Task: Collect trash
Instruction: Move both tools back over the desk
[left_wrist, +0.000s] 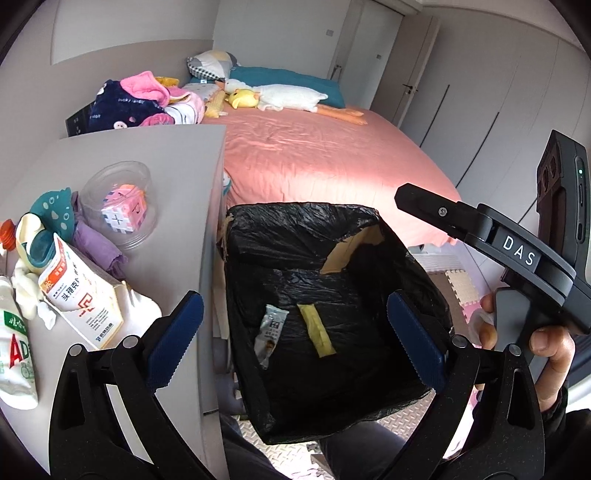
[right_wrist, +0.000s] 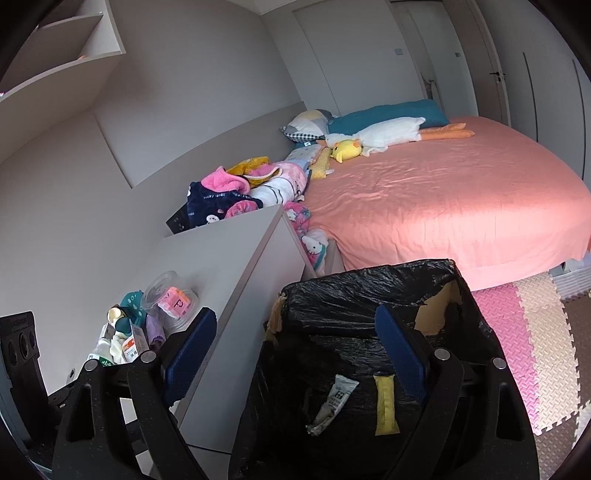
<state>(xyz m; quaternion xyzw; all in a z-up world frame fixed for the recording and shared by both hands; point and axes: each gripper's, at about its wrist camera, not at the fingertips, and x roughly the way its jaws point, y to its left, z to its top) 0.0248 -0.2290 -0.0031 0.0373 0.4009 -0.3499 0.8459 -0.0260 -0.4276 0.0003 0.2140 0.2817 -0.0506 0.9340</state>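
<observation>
While both jaws gape empty, left gripper (left_wrist: 291, 336), right gripper (right_wrist: 295, 354), above bin (left_wrist: 295, 221), beside table (left_wrist: 184, 155) edge.

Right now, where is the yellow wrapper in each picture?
Left wrist view: the yellow wrapper lies inside the black bin, low in the middle, right of the grey wrapper.
Right wrist view: the yellow wrapper lies inside the bin, low and right of centre, again right of the grey wrapper.
Shared landmark: the torn corner of the bin liner, above and right of it.
</observation>
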